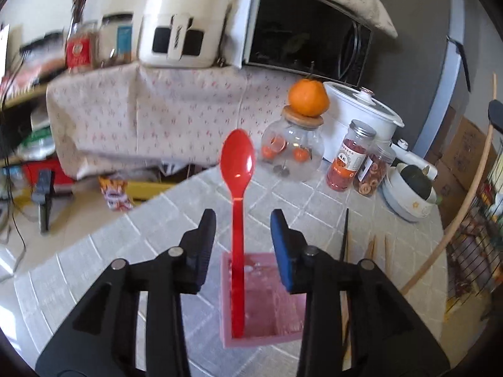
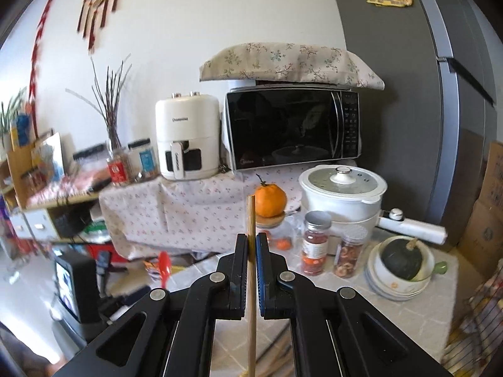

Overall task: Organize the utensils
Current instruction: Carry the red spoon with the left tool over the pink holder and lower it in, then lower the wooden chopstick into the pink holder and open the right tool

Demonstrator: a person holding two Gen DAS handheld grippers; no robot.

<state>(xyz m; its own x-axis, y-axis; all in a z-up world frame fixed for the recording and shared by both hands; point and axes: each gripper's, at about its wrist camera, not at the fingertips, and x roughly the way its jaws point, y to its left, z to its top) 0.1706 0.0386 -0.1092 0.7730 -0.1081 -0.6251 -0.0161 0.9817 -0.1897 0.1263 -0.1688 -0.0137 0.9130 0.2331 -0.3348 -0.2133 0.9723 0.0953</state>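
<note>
A red plastic spoon (image 1: 237, 160) stands upright, handle down, in a pink square holder (image 1: 261, 339) on the tiled tabletop. My left gripper (image 1: 243, 216) is open, one finger on each side of the spoon's handle, with a gap on both sides. My right gripper (image 2: 251, 238) is shut on a wooden chopstick (image 2: 251, 216) that stands upright between its pads. The spoon's bowl (image 2: 165, 267) also shows low on the left in the right wrist view. A black chopstick (image 1: 345, 232) and wooden chopsticks (image 1: 371, 248) lie on the table to the right of the holder.
Behind the holder stands a round glass jar (image 1: 292, 154) with an orange (image 1: 308, 97) on its lid, then two spice jars (image 1: 345, 163), a white cooker (image 1: 361, 110) and stacked bowls holding a dark squash (image 1: 411, 188). A microwave (image 2: 292, 128) and air fryer (image 2: 187, 138) sit further back.
</note>
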